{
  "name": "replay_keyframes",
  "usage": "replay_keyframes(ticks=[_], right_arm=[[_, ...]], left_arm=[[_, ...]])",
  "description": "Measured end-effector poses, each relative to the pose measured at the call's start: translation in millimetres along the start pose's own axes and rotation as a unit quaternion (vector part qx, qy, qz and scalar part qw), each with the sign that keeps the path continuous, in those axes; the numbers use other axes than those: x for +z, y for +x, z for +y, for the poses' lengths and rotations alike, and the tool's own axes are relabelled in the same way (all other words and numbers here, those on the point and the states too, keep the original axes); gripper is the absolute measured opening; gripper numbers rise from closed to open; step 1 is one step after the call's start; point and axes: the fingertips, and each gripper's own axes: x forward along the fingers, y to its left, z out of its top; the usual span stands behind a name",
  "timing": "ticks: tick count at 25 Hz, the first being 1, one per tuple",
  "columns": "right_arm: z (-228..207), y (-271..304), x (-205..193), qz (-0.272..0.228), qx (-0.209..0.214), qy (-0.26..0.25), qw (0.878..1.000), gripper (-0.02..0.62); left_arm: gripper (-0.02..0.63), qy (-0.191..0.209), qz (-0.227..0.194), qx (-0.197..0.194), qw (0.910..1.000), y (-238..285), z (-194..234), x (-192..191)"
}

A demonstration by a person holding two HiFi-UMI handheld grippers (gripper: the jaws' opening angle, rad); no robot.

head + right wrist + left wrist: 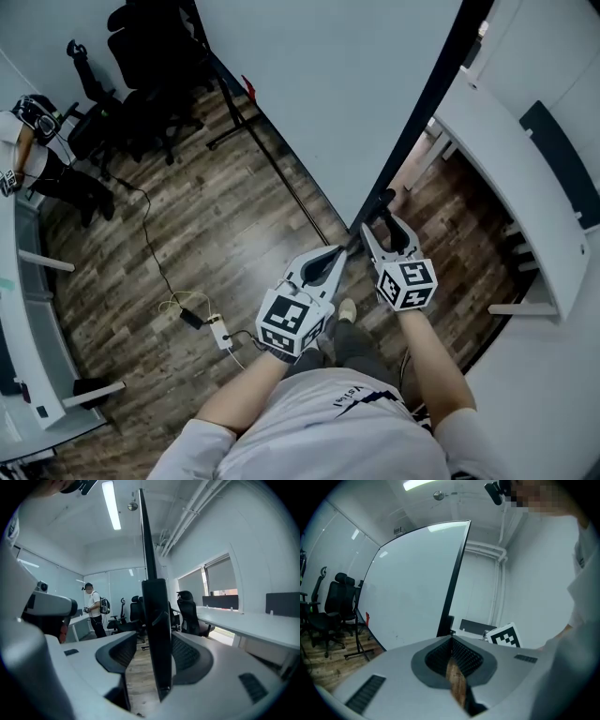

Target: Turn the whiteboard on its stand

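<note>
At far left, person (pixel 37 141): stands by the long white desk (pixel 28 309), well apart from you; the right gripper view shows the same person (pixel 96 609) wearing a backpack.
Office chairs (pixel 141 56): black, grouped on the wooden floor (pixel 216 216) behind the board's left side.
Power strip (pixel 217 330): lies on the floor with its cable, just left of your left forearm.
Stand (pixel 272 164): a black bar runs along the floor under the board's face, towards your grippers.
Whiteboard (pixel 347 84): upright straight ahead of you, with its white face turned to your left and its black edge frame coming down to your right gripper. The left gripper view shows the face (pixel 412 588), and the right gripper view shows only the thin edge (pixel 154 620).
Left gripper (pixel 339 255): your jaws meet at the tips and hold nothing. Only floor shows through the slit behind them (pixel 451 637). The tips sit just beside the board's lower edge.
Right gripper (pixel 386 230): your jaws stand wide apart with the black edge frame between them (pixel 157 639). A clear gap shows on the frame's left side. The frame lies closer to the right pad, and you cannot tell whether it touches.
Right desk (pixel 506 169): white and curved, running along your right behind the board.
</note>
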Motion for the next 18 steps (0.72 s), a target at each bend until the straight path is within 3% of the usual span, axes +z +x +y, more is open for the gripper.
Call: replay_keyframes(ticks=[8, 11, 18], right_arm=[[-8.9, 40.7, 7.5, -0.01, -0.015, -0.052, 0.998, 0.224], [-8.9, 45.4, 9.1, -0.018, -0.022, -0.057, 0.998, 0.19], [-9.6, 42.7, 6.8, -0.022, -0.017, -0.055, 0.998, 0.186]], left_arm=[[0.012, -0.002, 0.01, 0.028, 0.9996, 10.0, 25.7, 6.6], [0.012, -0.004, 0.011, 0.031, 0.9995, 10.7, 30.4, 6.4], [0.012, -0.01, 0.01, 0.032, 0.9994, 4.7, 33.9, 0.3]])
